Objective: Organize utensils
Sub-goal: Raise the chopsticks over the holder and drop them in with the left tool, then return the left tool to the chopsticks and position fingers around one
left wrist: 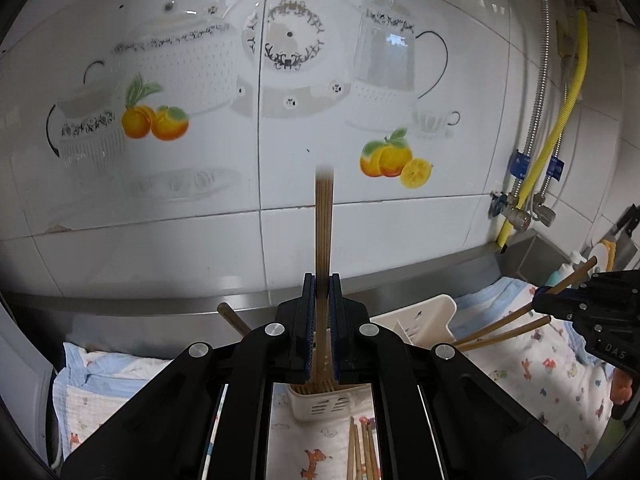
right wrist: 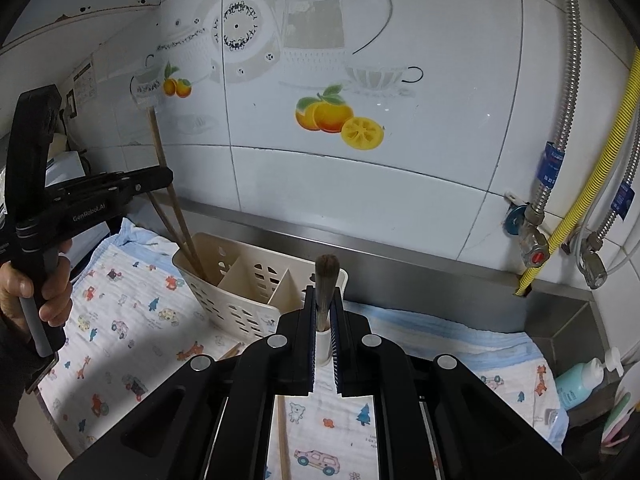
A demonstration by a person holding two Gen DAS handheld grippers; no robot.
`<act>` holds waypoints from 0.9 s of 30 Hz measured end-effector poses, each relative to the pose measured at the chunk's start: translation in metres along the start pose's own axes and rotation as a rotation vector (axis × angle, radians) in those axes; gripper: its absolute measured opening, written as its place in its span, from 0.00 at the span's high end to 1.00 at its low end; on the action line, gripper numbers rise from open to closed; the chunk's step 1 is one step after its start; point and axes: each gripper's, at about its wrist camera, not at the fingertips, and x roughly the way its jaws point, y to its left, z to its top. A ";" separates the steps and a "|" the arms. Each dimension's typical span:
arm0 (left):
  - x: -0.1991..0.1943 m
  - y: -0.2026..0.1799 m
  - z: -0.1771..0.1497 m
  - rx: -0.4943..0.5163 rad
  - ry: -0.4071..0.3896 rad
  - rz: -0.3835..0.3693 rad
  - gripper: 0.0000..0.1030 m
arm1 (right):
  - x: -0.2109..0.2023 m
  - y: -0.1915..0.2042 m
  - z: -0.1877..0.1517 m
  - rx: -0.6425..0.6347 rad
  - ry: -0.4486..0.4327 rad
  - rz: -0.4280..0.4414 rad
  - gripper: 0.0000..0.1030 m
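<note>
Chopsticks, slender brown wooden pairs: left gripper is clamped on one pair with tips inside the cream slotted plastic caddy on the printed cloth; right gripper is clamped on another pair. Advice: lower vertically, release once seated.

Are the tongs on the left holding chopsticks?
Yes, the left tongs are clamped on a bundle of chopsticks standing upright above the cream basket.
</note>
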 end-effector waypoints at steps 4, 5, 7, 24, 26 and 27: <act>0.000 0.000 0.000 -0.007 0.000 -0.003 0.93 | 0.000 0.001 0.003 -0.001 -0.006 -0.001 0.93; 0.000 0.000 0.000 -0.007 -0.001 -0.008 0.93 | 0.001 0.002 0.004 -0.001 -0.007 0.001 0.93; -0.002 -0.001 0.000 -0.008 -0.003 -0.012 0.93 | 0.000 0.004 0.005 -0.007 -0.011 -0.001 0.93; -0.087 -0.001 -0.040 -0.017 -0.054 -0.065 0.92 | -0.062 0.026 -0.060 0.010 -0.073 0.036 0.86; -0.094 0.000 -0.057 -0.025 -0.034 -0.085 0.92 | -0.063 0.032 -0.078 0.002 -0.061 0.034 0.86; -0.097 -0.001 -0.065 -0.019 -0.026 -0.083 0.92 | -0.063 0.034 -0.089 0.002 -0.056 0.034 0.86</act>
